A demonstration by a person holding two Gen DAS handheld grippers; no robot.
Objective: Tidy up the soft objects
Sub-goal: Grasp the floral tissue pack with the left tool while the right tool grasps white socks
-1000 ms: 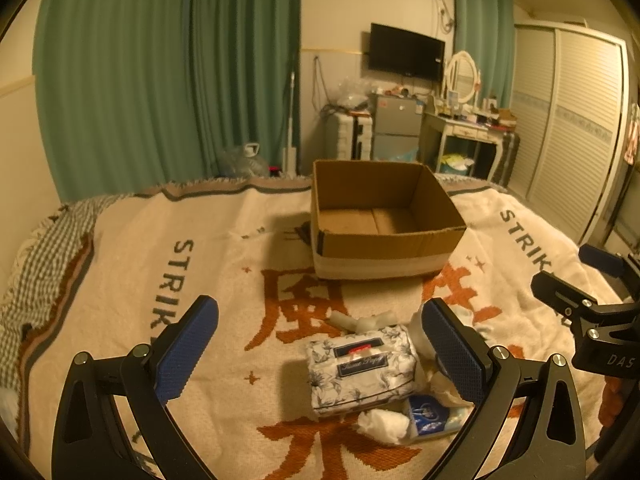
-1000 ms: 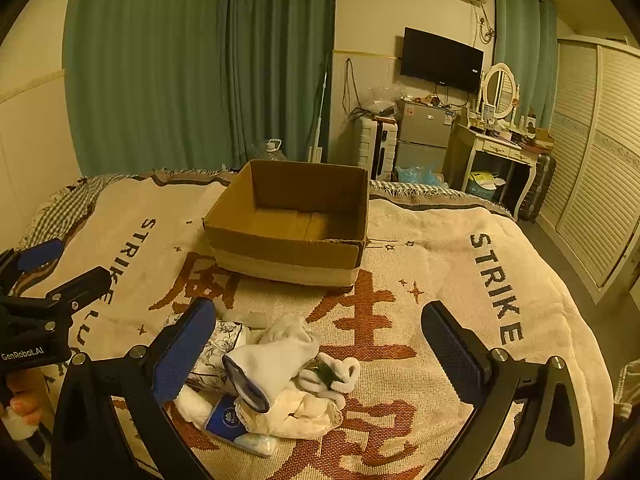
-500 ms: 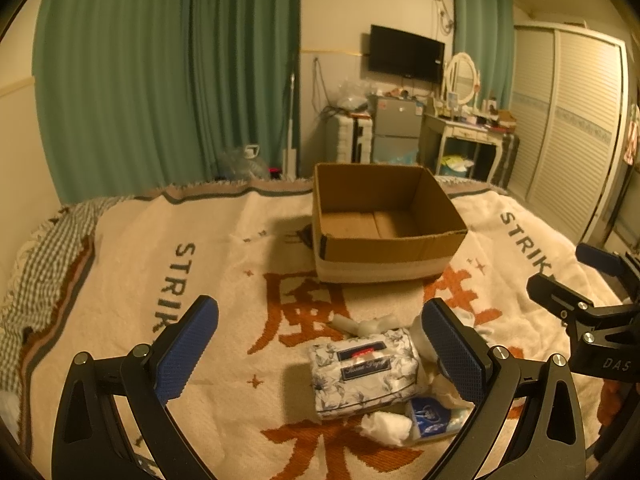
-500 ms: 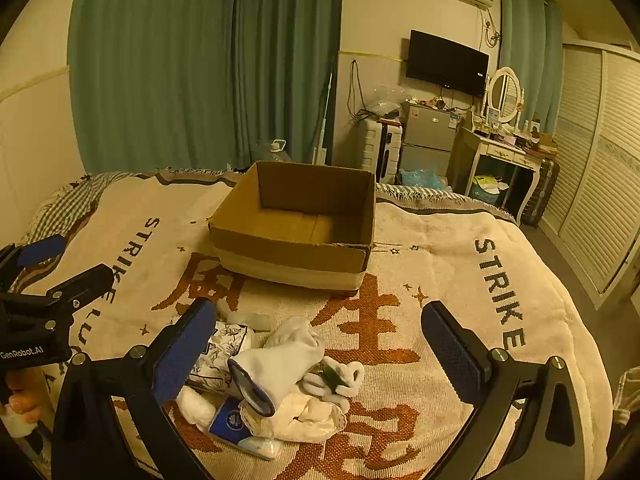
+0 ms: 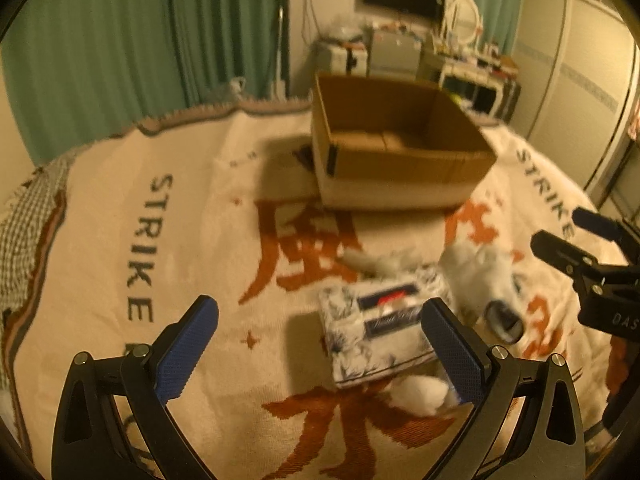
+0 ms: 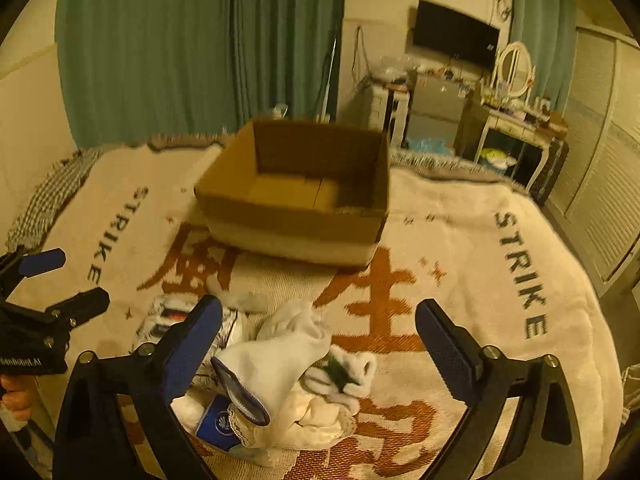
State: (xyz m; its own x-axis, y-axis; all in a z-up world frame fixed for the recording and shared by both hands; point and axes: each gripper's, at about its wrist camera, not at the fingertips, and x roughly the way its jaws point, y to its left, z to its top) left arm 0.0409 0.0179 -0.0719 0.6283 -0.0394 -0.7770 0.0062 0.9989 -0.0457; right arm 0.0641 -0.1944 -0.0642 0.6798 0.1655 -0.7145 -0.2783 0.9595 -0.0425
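A pile of soft things lies on the bed blanket (image 5: 120, 240) in front of an open cardboard box (image 5: 396, 148). A floral tissue pack (image 5: 380, 332) lies between and just beyond my left gripper's open jaws (image 5: 320, 352). White socks (image 6: 288, 352) and a small blue packet (image 6: 218, 422) lie in the right wrist view, between my right gripper's open jaws (image 6: 318, 350). The box (image 6: 296, 200) looks empty. Each gripper shows at the edge of the other's view, the right one (image 5: 592, 256) and the left one (image 6: 44, 300).
The blanket has orange characters and "STRIKE" lettering. Green curtains (image 6: 180, 48) hang behind the bed. A dresser with a mirror (image 6: 516, 76), a TV and wardrobe doors (image 6: 600, 140) stand at the right, off the bed.
Both grippers have come lower and closer to the pile. The tissue pack now sits nearer the left jaws and the box looks larger. Both stay open.
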